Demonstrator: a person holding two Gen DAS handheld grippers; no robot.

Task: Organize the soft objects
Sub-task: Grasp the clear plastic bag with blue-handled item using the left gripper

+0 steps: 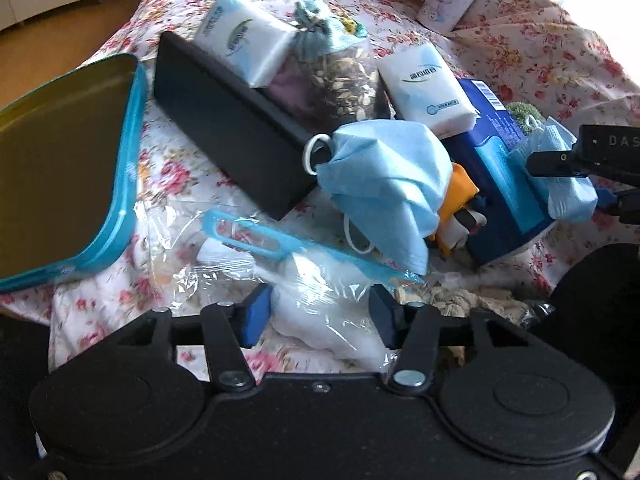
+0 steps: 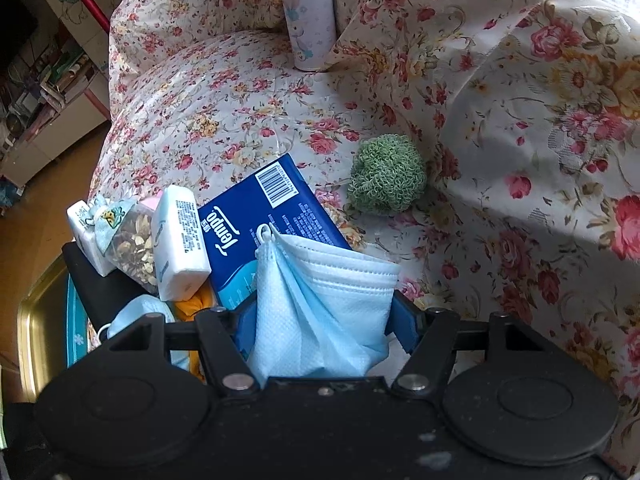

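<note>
A: On the flowered bedspread (image 2: 224, 120), what does my left gripper (image 1: 320, 316) hold?

B: My left gripper pinches a clear bag of white stuffing (image 1: 320, 312) at the near edge; its jaws press the plastic.

A: And my right gripper (image 2: 324, 320)?

B: It pinches a folded blue mask (image 2: 320, 300), just in front of the blue tissue box (image 2: 256, 216). A second mask (image 1: 384, 184) lies beside the black box (image 1: 224, 128); a green scrubber (image 2: 386, 174) sits farther right.

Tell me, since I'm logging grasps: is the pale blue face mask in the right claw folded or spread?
Folded: the pale blue face mask hangs bunched in layers.
</note>
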